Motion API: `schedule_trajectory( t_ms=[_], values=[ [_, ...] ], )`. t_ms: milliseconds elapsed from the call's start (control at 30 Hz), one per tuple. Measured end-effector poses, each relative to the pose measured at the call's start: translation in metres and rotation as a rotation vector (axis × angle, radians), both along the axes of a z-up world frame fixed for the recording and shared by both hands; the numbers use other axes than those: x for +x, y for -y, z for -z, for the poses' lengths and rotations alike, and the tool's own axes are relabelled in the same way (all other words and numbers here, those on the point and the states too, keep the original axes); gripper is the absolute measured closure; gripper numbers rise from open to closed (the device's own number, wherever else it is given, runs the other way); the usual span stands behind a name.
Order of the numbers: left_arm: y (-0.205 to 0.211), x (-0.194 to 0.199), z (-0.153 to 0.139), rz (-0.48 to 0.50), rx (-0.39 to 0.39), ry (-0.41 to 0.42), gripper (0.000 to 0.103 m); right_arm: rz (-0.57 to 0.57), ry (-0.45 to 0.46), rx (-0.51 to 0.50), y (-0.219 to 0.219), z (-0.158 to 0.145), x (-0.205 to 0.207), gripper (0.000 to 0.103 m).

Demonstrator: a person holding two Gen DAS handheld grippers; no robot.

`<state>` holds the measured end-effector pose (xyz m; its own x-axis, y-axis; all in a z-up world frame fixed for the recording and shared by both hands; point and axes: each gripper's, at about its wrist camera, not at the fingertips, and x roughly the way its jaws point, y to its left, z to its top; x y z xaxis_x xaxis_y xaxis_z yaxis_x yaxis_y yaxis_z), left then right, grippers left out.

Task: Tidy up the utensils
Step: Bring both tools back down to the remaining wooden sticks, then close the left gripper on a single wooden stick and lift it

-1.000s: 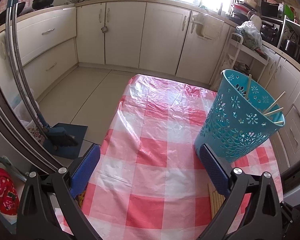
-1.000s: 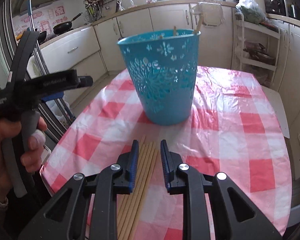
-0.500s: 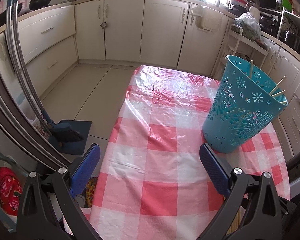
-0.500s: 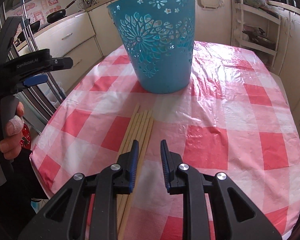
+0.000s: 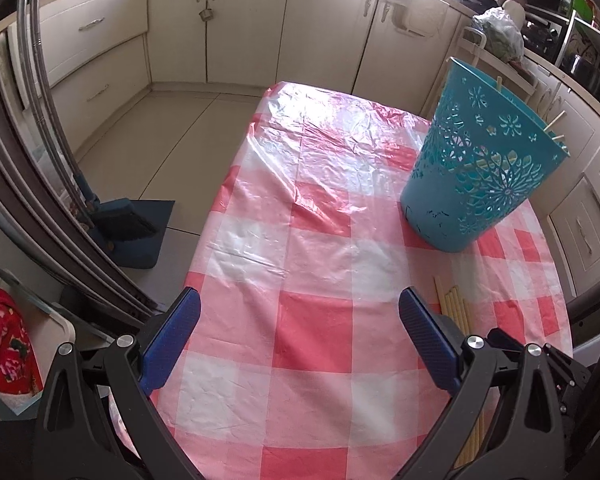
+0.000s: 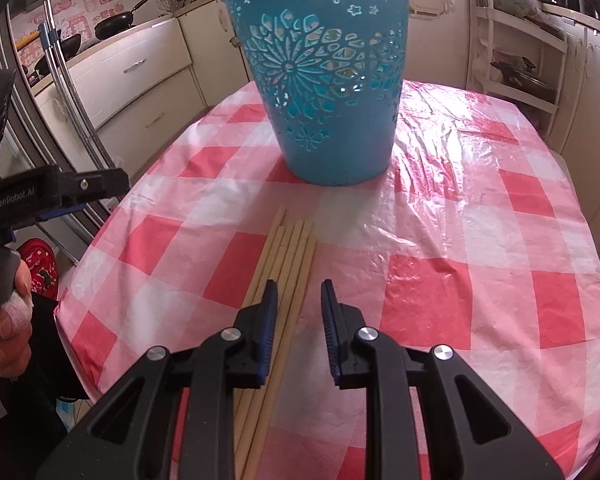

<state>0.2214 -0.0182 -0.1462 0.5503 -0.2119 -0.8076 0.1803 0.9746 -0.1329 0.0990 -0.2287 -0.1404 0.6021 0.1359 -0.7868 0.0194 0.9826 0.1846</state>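
Observation:
Several pale wooden chopsticks [image 6: 290,248] lie side by side on the red-and-white checked tablecloth [image 6: 440,280], in front of a blue cut-out plastic basket [image 6: 320,92]. My right gripper [image 6: 299,286] hovers low over their near part. Its jaws stand a narrow gap apart, and nothing is pressed between the pads. In the left wrist view the basket [image 5: 480,176] stands at the right with a few chopsticks [image 5: 554,120] poking above its rim. The lying chopsticks [image 5: 454,304] show beside the right finger. My left gripper [image 5: 300,304] is wide open over bare cloth.
A person's hand [image 6: 8,312] grips the left tool's handle at the table's left edge. On the floor to the left are a dustpan and brush [image 5: 128,232] and a refrigerator door [image 5: 28,184]. Cream kitchen cabinets [image 5: 252,20] surround the table, with a shelf rack [image 6: 516,60] at the far right.
Both grippers have come lower and closer to the table. The right one now sits over the lying chopsticks. The left one has tipped downward, and the chopsticks now show by its right finger.

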Motion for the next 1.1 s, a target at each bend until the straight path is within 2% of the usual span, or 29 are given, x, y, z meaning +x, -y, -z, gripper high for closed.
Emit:
schedule_trajectory(
  t_ms=[200, 333, 467, 667, 933, 1100],
  values=[
    [0.005, -0.002, 0.001, 0.02, 0.018, -0.001, 0.008, -0.012, -0.025, -0.029, -0.002, 0.006, 0.005, 0.081],
    [0.011, -0.003, 0.003, 0.039, 0.026, -0.004, 0.008, -0.019, -0.024, -0.077, -0.004, 0.007, 0.007, 0.086],
    [0.034, -0.01, 0.006, 0.118, 0.037, -0.002, 0.008, -0.02, -0.032, -0.094, 0.001, 0.007, 0.008, 0.096],
    [0.077, -0.02, 0.024, 0.224, 0.099, -0.031, 0.008, 0.017, -0.027, -0.065, 0.02, 0.008, 0.006, 0.096],
    [0.09, -0.011, 0.044, 0.211, 0.133, -0.086, 0.008, 0.014, -0.023, -0.027, 0.025, 0.008, 0.006, 0.096],
    [0.095, -0.009, 0.046, 0.212, 0.139, -0.081, 0.008, 0.014, -0.023, -0.012, 0.027, 0.008, 0.006, 0.096]
  ],
)
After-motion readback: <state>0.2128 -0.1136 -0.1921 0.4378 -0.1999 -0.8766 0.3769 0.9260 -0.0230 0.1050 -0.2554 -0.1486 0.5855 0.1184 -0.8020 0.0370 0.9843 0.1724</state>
